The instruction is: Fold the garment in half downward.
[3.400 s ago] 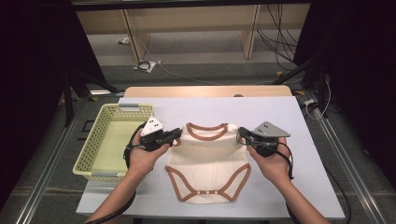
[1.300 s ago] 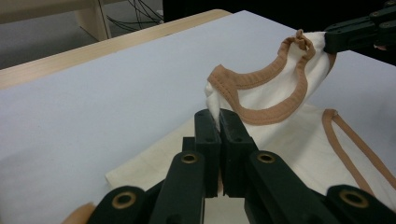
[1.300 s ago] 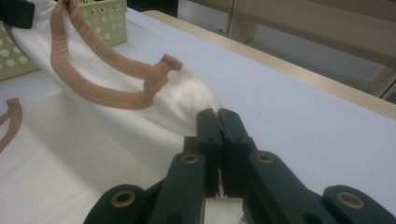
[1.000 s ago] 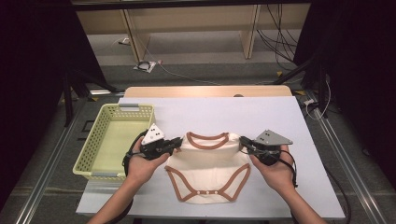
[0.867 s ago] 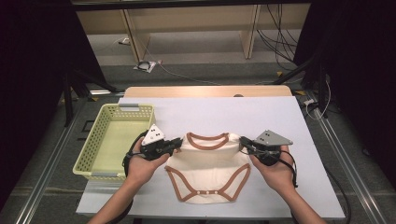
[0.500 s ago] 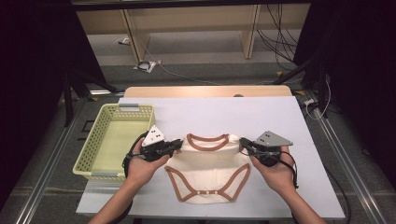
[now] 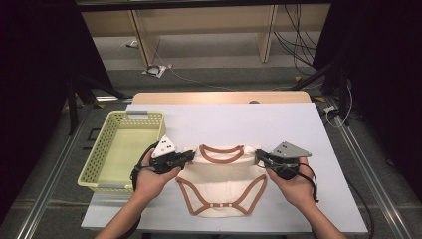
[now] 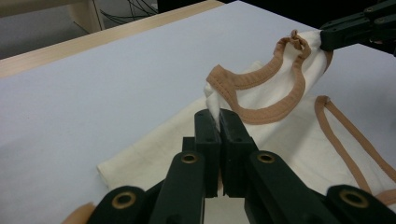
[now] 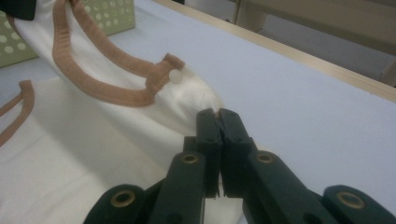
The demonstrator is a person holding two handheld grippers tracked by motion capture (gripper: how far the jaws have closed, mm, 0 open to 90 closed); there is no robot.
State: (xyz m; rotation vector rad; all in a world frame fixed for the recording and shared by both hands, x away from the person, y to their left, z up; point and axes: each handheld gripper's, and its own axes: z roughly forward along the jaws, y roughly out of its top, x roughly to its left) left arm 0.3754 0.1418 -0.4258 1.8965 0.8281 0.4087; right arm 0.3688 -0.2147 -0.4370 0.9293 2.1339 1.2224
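A cream baby bodysuit (image 7: 221, 179) with brown trim lies on the white table top, neck opening toward the far side and snap crotch toward the person. My left gripper (image 7: 190, 156) is shut on the cloth at its left shoulder (image 8: 212, 100). At the right shoulder (image 9: 196, 100) my right gripper (image 7: 258, 158) pinches the fabric, beside a small white snap (image 9: 175, 76). The top edge is held slightly off the table between the two grippers, so the neckline (image 8: 261, 84) stands up. Both hands rest on the table behind the grippers.
A pale yellow perforated basket (image 7: 103, 162), with nothing in it, stands at the left edge of the table, close to my left hand. The white sheet (image 7: 239, 119) stretches bare beyond the bodysuit; a wooden strip (image 7: 219, 97) borders its far edge.
Since the earliest frame both grippers have drawn the bodysuit's shoulders a little toward the person. Over the last second nothing has visibly moved.
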